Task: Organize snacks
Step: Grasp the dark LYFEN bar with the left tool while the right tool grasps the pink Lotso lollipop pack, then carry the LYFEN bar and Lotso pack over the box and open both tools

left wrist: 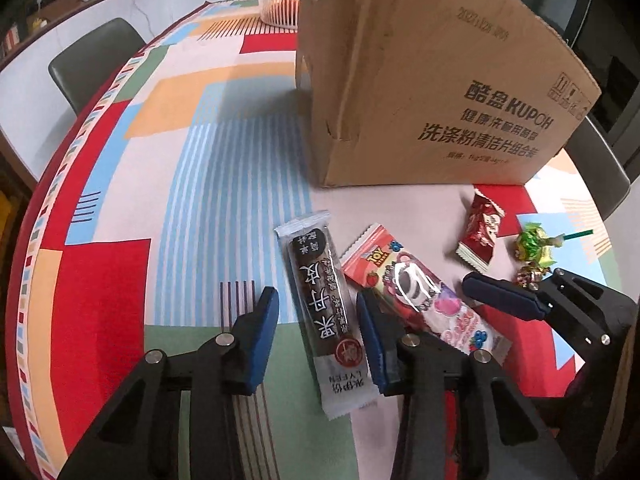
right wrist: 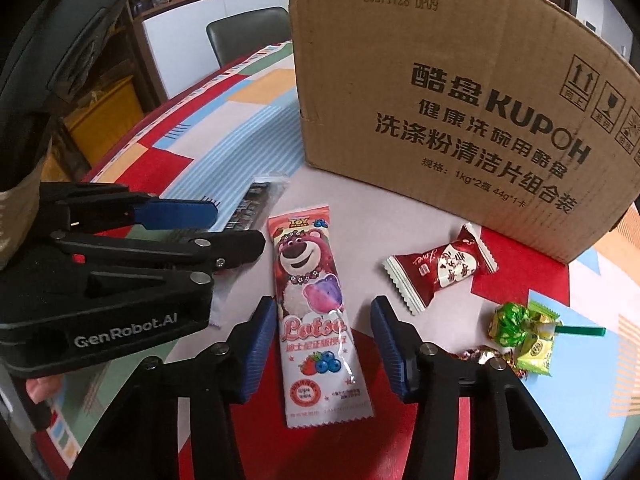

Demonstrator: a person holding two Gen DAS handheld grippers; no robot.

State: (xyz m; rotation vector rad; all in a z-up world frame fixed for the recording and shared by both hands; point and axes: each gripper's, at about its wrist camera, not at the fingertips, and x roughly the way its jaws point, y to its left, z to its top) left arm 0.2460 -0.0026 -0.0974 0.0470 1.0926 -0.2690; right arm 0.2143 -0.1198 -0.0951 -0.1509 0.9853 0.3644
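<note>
Both tongs gape empty: the left gripper (left wrist: 318, 320) straddles the dark bar (left wrist: 322, 308), the right gripper (right wrist: 324, 344) the pink lollipop pack (right wrist: 316, 312), near the box (right wrist: 460, 92); both look light, crinkly, probably slippery, best pinched mid-length.

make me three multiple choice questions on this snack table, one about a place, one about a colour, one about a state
1. Where does the pink bear-print lollipop packet lie?
A. inside the brown cardboard box
B. on the table between the right hand-held gripper fingers
C. in the white basket

2. What colour is the lollipop stick beside the green foil candy?
A. green
B. white
C. yellow

3. How are the left hand-held gripper jaws?
A. shut on the dark fruit-leather bar
B. open, astride the bar
C. hidden

Key: 1 B, it lies flat between the open fingers; 2 A, the stick shows green; 3 B, gaps show on both sides.
</note>
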